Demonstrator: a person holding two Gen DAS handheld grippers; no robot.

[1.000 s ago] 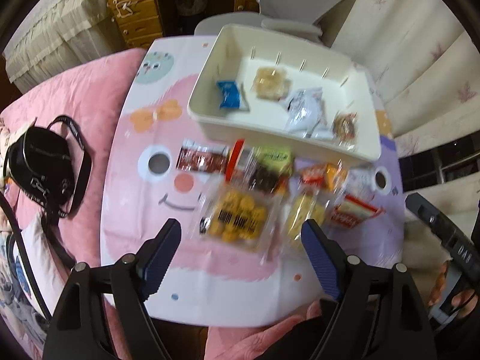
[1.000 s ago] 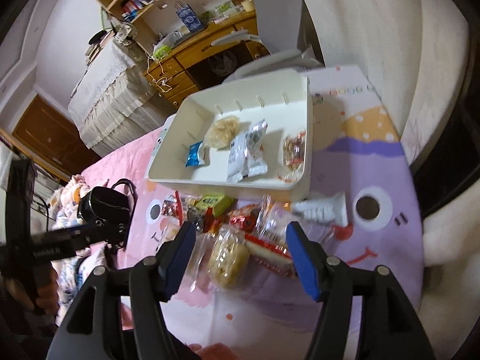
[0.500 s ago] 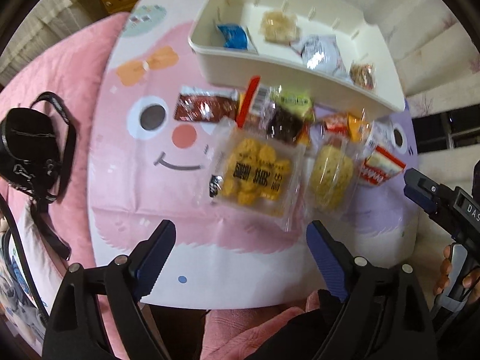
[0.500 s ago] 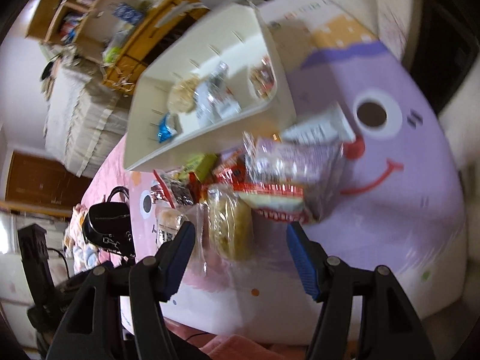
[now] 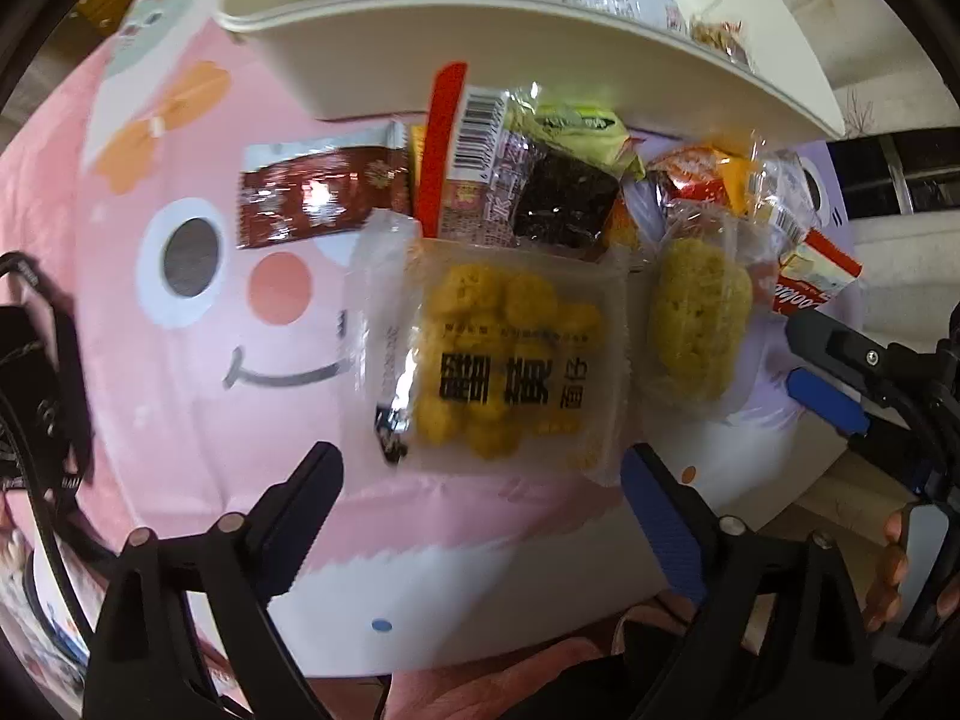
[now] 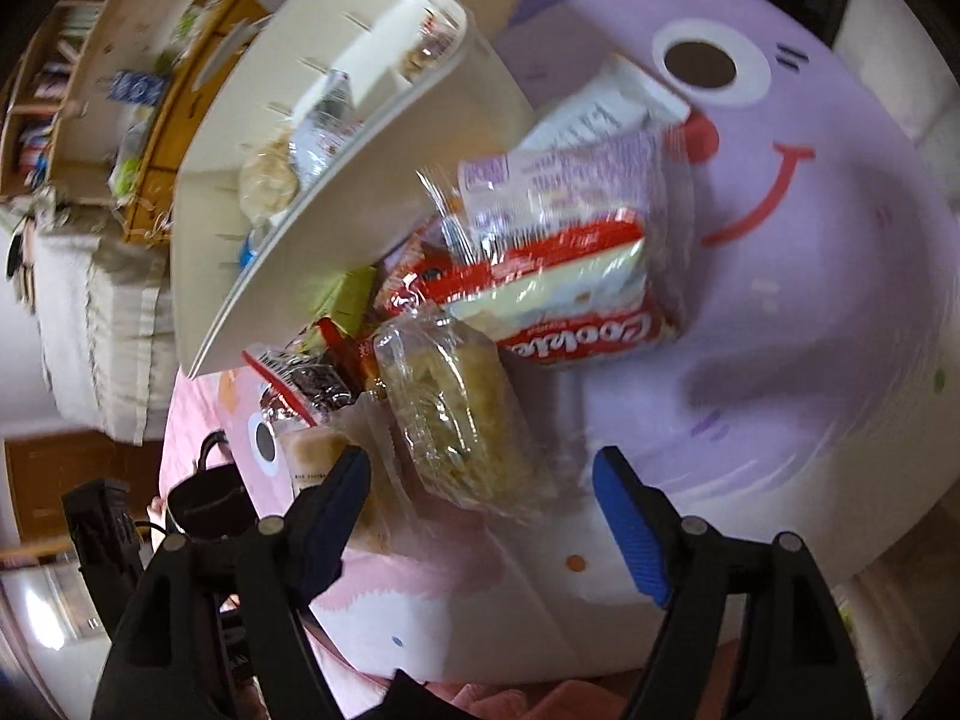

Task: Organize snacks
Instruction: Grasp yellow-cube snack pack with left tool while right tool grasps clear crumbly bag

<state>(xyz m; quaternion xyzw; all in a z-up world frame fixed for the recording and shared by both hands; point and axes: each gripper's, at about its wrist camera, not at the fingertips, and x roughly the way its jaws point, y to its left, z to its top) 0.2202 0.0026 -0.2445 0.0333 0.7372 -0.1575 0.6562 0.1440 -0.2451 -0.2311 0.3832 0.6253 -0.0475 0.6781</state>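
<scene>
A low table covered by a pink and lilac cartoon-face cloth (image 5: 180,360) carries a cream plastic tray (image 5: 480,54) with a heap of wrapped snacks just in front of it. The left gripper (image 5: 480,480) hangs over a clear packet of yellow biscuits (image 5: 504,360) — jaws widening, nothing between them. The right gripper (image 6: 480,480) is also spreading, above a clear-wrapped pale cake (image 6: 456,408), beside a red-and-white cookie pack (image 6: 570,294).
</scene>
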